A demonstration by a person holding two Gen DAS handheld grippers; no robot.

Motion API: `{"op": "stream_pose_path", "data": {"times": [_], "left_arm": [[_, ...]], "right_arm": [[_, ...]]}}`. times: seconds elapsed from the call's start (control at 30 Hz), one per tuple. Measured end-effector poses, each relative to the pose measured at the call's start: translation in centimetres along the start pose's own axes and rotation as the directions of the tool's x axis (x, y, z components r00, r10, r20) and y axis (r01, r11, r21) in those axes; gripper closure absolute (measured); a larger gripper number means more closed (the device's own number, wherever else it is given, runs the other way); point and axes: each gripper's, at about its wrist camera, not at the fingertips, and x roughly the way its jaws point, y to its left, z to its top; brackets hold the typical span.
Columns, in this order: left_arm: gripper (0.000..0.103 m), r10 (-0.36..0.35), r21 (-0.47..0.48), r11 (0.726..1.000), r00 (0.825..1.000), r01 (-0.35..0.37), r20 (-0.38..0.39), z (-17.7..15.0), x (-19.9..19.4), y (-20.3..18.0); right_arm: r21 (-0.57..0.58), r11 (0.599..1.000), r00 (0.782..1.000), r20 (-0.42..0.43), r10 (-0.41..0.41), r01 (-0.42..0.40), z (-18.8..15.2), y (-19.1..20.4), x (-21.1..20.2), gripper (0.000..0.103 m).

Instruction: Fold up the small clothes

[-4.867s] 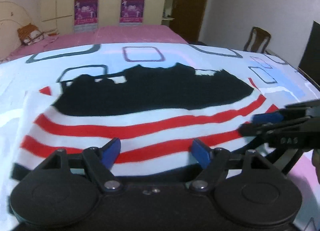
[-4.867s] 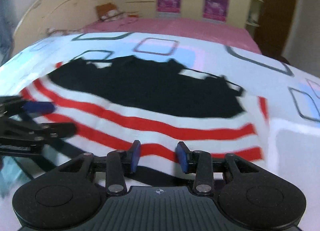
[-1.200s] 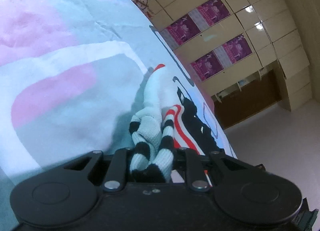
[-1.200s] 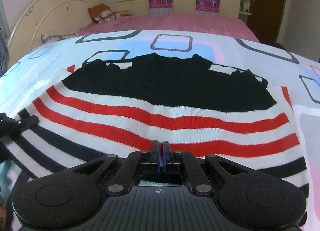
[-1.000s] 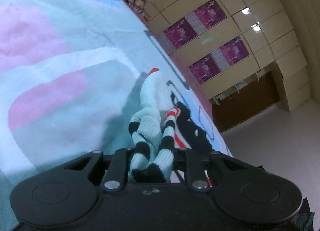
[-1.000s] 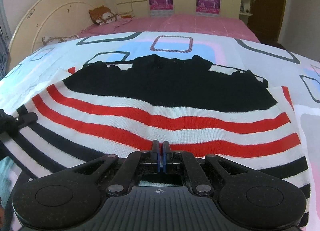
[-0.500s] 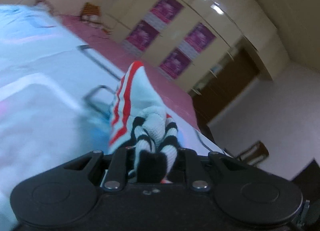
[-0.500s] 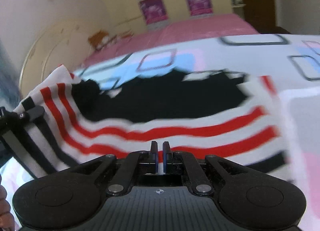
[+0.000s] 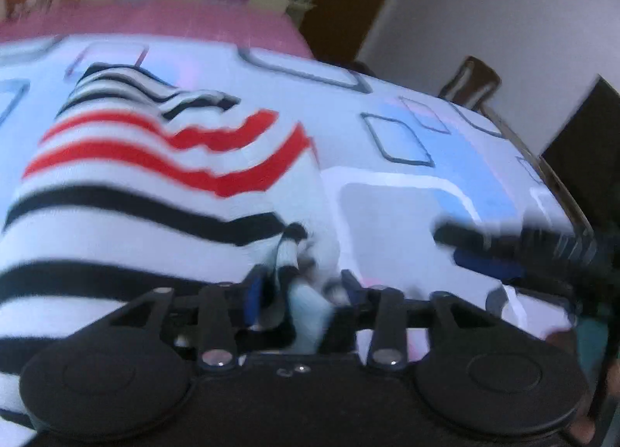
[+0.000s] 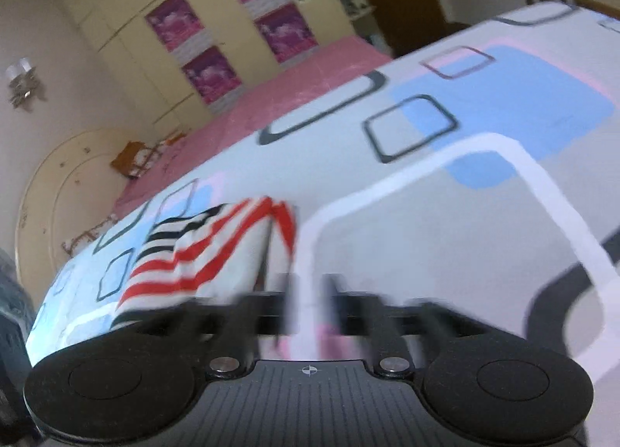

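Observation:
A white knit sweater (image 9: pixel 155 183) with red and black stripes lies folded over on the patterned bedsheet (image 9: pixel 407 214). My left gripper (image 9: pixel 301 290) is at the sweater's near right corner. Its jaws are opening, and the bunched black-and-white hem sits loose between the blue pads. Blurred at the right of the left wrist view, my right gripper (image 9: pixel 449 245) hovers over bare sheet. In the right wrist view my right gripper (image 10: pixel 310 305) is smeared by motion, its jaws are opening and only sheet shows between them. The sweater (image 10: pixel 201 257) lies to its left.
A pink bed (image 10: pixel 302 75) with a curved cream headboard (image 10: pixel 50 195) stands behind the sheet-covered surface. Cream wardrobes with purple posters (image 10: pixel 217 71) line the far wall. A wooden chair (image 9: pixel 471 82) and a dark doorway (image 9: pixel 341 1) are at the back right.
The left gripper carried the sweater's hem corner across to the right, folding the sweater over its black part, and its jaws parted. The right gripper let go of the hem and swung right.

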Motion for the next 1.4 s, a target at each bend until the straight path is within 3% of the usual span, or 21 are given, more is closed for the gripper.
{"op": "stream_pose_path", "data": {"times": [0.03,0.13,0.23,0.3,0.4,0.47,0.5,0.53,0.57,0.73,0.83,0.93,1.1,1.27,1.33,1.37,1.4], "left_arm": [[0.051,-0.041,-0.007,0.999,0.999,0.041,0.006,0.2,-1.0,0.2],[0.051,-0.084,-0.070,0.993,0.992,0.090,0.093,0.6,-5.5,2.6],[0.055,0.020,-0.056,0.998,0.984,-0.010,0.178,1.6,-8.3,6.2],[0.065,0.096,-0.064,0.994,0.981,-0.086,0.166,2.4,-8.3,9.5],[0.068,0.083,-0.123,0.990,0.992,-0.071,0.093,2.5,-7.0,13.5],[0.065,0.054,-0.122,0.991,0.997,-0.047,0.052,1.9,-6.2,14.8],[0.065,0.044,-0.130,0.991,0.997,-0.036,0.058,1.5,-6.2,15.2],[0.065,0.033,-0.131,0.991,0.997,-0.024,0.064,1.2,-6.5,15.3],[0.066,0.028,-0.125,0.992,0.997,-0.019,0.065,1.2,-6.6,15.6],[0.068,-0.033,-0.063,0.997,0.998,0.036,0.060,0.8,-6.8,15.8],[0.067,-0.015,-0.007,1.000,0.999,0.016,0.030,0.7,-5.9,15.2],[0.067,0.039,0.110,0.993,0.999,-0.041,0.014,1.0,-5.1,13.6],[0.068,0.027,0.130,0.991,1.000,-0.026,-0.005,1.2,-5.3,13.6],[0.068,0.026,0.172,0.985,0.999,-0.021,-0.026,1.1,-5.2,13.3],[0.070,-0.015,0.137,0.990,1.000,0.017,-0.016,2.0,-6.1,14.0],[0.067,-0.035,0.114,0.993,0.999,0.034,0.009,2.4,-6.6,14.5],[0.066,-0.042,0.104,0.994,0.998,0.038,0.035,2.9,-6.9,14.9]], "right_arm": [[-0.002,1.000,0.999,0.031,0.022,-0.022,0.1,-0.2,-0.7,0.028],[0.009,0.997,0.997,0.022,0.080,-0.080,0.3,-0.3,-1.2,0.030],[0.031,0.987,0.986,-0.039,0.160,-0.159,0.2,0.6,-0.1,0.043],[0.018,0.982,0.979,-0.079,0.190,-0.189,-0.3,2.1,0.9,0.045],[-0.001,0.977,0.967,-0.142,0.211,-0.213,-0.9,4.2,2.5,0.045],[-0.020,0.982,0.967,-0.182,0.180,-0.187,-1.4,5.2,3.3,0.045],[-0.040,0.985,0.968,-0.197,0.155,-0.166,-1.6,5.7,3.7,0.047],[-0.070,0.987,0.970,-0.208,0.129,-0.146,-2.0,6.1,3.8,0.071],[-0.095,0.989,0.971,-0.219,0.094,-0.117,-2.4,6.4,3.9,0.081],[-0.098,0.991,0.975,-0.211,0.068,-0.090,-4.8,5.4,2.2,0.088],[-0.098,0.994,0.977,-0.209,0.027,-0.048,-6.4,4.8,1.9,0.089],[-0.057,0.998,0.981,-0.192,0.022,-0.033,-6.6,4.5,2.3,0.089],[-0.150,0.989,0.991,-0.129,-0.020,0.000,-5.8,6.2,1.2,0.089],[-0.203,0.979,0.973,-0.222,-0.056,0.010,-5.4,5.9,2.6,0.089],[-0.187,0.982,0.982,-0.184,-0.032,-0.003,-4.4,5.9,1.3,0.088],[-0.177,0.984,0.989,-0.144,-0.021,-0.005,-3.7,6.1,0.5,0.084],[-0.183,0.983,0.995,-0.098,-0.033,0.015,-3.1,6.5,-0.1,0.063]]}}
